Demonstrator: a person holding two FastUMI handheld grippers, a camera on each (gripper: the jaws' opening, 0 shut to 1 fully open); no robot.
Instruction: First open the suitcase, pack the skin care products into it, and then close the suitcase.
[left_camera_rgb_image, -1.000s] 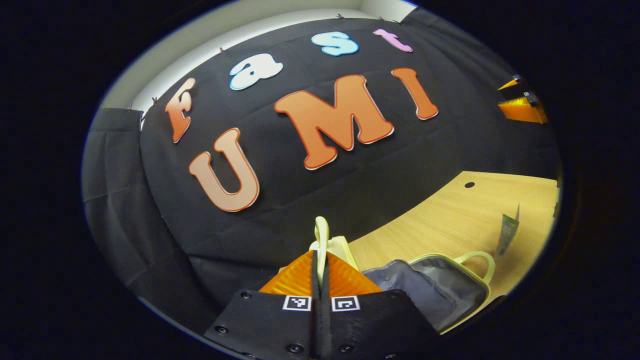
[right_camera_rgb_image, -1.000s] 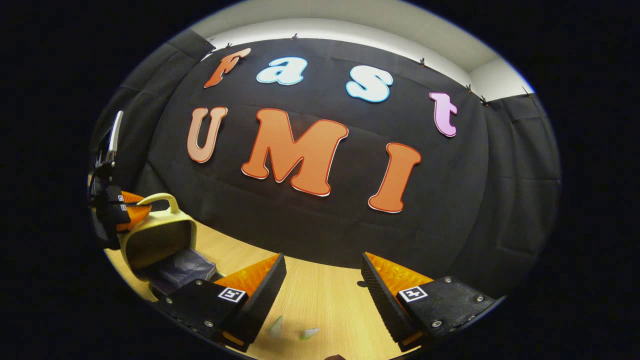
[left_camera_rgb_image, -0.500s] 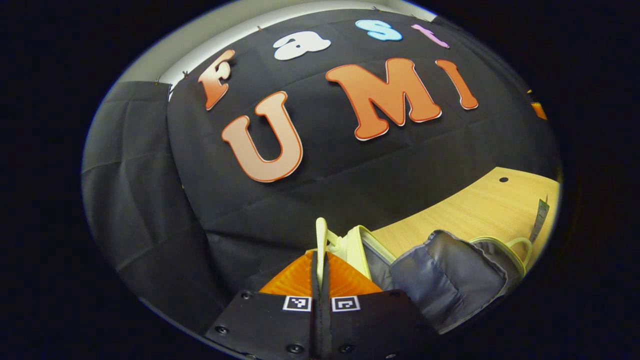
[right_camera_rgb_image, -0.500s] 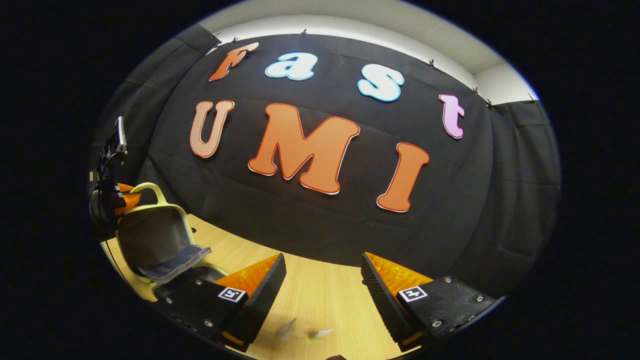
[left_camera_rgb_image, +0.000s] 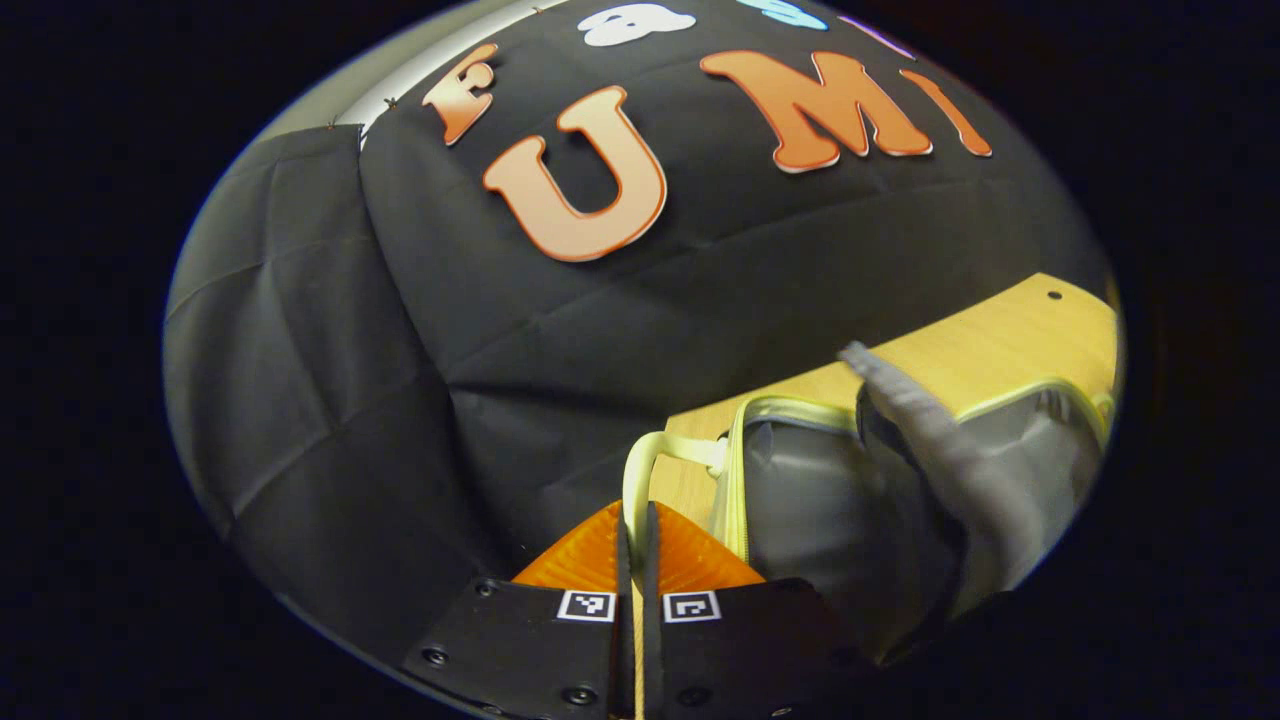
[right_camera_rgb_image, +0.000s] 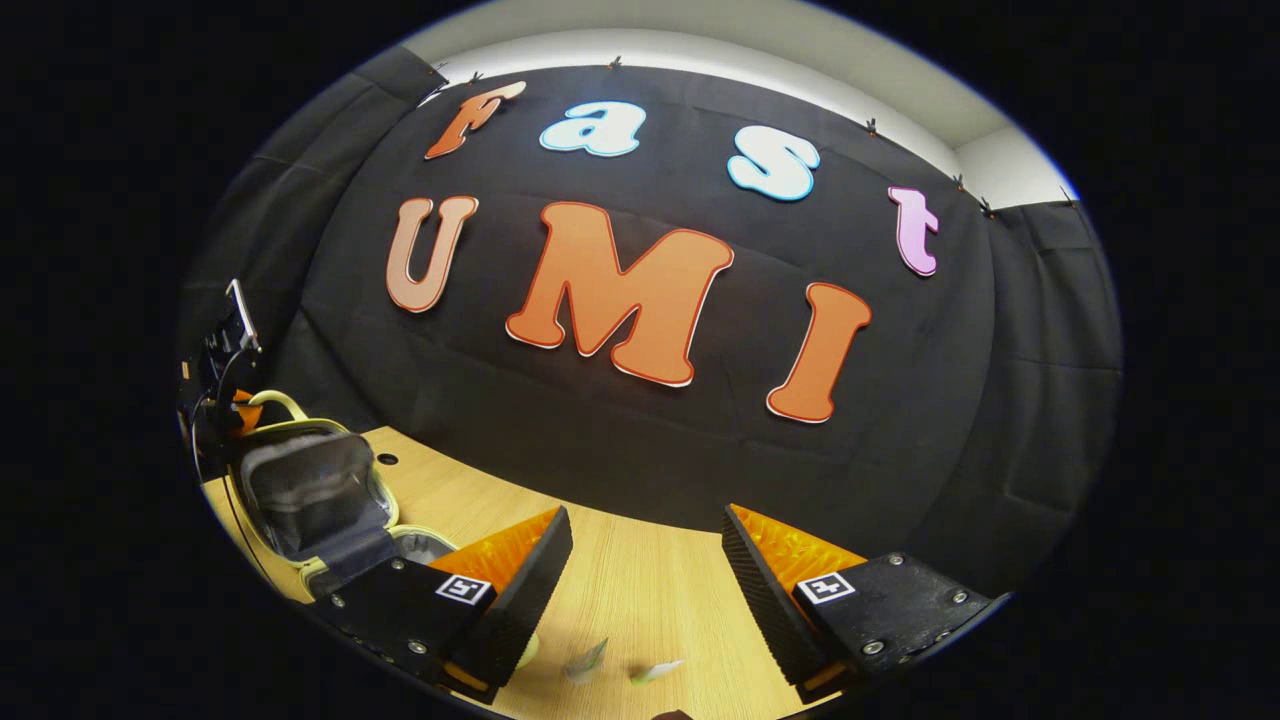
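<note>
The suitcase (left_camera_rgb_image: 900, 480) lies open on the wooden table (left_camera_rgb_image: 1000, 340), and its lid stands raised, so the grey lining inside the lid is seen. The left gripper (left_camera_rgb_image: 637, 520) is pressed together on the pale yellow handle (left_camera_rgb_image: 640, 470) of this lid; both fingers touch the thin loop, which rises from between them. In the right gripper view, the suitcase (right_camera_rgb_image: 305, 490) is at the far left, with the left gripper (right_camera_rgb_image: 225, 400) beside its handle. The right gripper (right_camera_rgb_image: 645, 560) stays well apart from the suitcase, over the table, with its fingers spread wide and nothing between them. Two small light packets (right_camera_rgb_image: 585, 662) lie on the table below it.
</note>
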